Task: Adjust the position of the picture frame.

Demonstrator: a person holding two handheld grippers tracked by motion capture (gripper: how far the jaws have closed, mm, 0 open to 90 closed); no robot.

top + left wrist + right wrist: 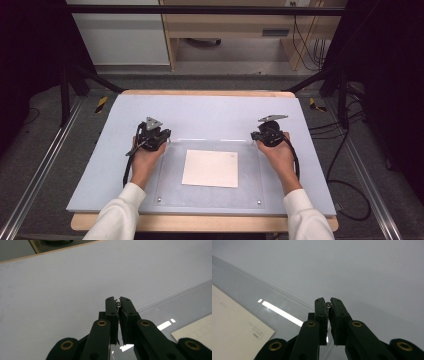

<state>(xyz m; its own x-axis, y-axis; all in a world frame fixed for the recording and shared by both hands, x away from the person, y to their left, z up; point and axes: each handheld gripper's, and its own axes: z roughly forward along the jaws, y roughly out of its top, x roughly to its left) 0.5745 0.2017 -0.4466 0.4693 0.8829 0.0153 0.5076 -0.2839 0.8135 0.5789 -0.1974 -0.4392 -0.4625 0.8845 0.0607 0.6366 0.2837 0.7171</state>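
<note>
Sleeves and hands at bottom of high view, each gripper pinching a far corner knob of the clear sheet.

White sleeves rise from the near edge; left gripper (151, 136) sits at the far-left corner of the clear acrylic sheet (170, 192), right gripper (270, 134) at the far-right corner. Left gripper view: jaws closed together on a small metal knob (118, 304) at their tips. Right gripper view: jaws likewise clamped on a small round knob (328, 305). Sheet lies flat on the pale grey table mat (210, 110), with white paper (210, 168) at its middle, under or on it, can't tell. Two more knobs at the near corners, untouched.
</note>
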